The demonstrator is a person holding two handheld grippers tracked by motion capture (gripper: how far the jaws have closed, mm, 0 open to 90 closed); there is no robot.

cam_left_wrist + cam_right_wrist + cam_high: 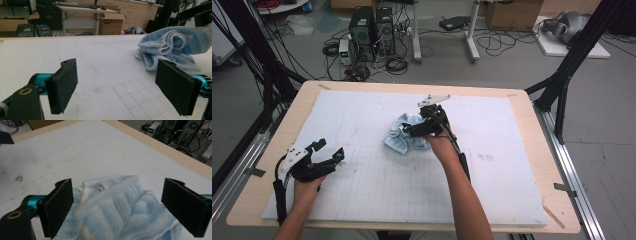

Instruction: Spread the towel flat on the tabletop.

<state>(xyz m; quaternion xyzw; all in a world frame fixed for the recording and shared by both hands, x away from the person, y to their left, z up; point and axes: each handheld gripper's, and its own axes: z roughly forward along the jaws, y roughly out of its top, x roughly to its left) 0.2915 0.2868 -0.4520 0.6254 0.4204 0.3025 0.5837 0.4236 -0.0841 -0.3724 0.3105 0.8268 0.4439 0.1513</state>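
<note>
Wooden table [522,102] carrying a white foam mat [492,190] with a faint pencilled grid over its near half, likely laid as a soft, measured work surface; no readable writing, brand or label showing anywhere, grid lines unnumbered. Beyond the table, computer towers [372,30] and loose cables sitting on the floor, lettering too small to tell. Light blue towel [404,135] lying crumpled in a heap near the middle of the mat, a white-edged hem [110,191] looping up across the top of the pile. Right gripper [409,131] hovering right over the towel, jaws spread wide and straddling the raised hem without pinching it, holding nothing; judging this as lining up for a grab at that hem. Left gripper [329,152] sitting low at the near left of the mat, well apart from the towel, jaws also wide open and empty, pointing toward the heap; seemingly parked out of the way while waiting to take a second corner
</note>
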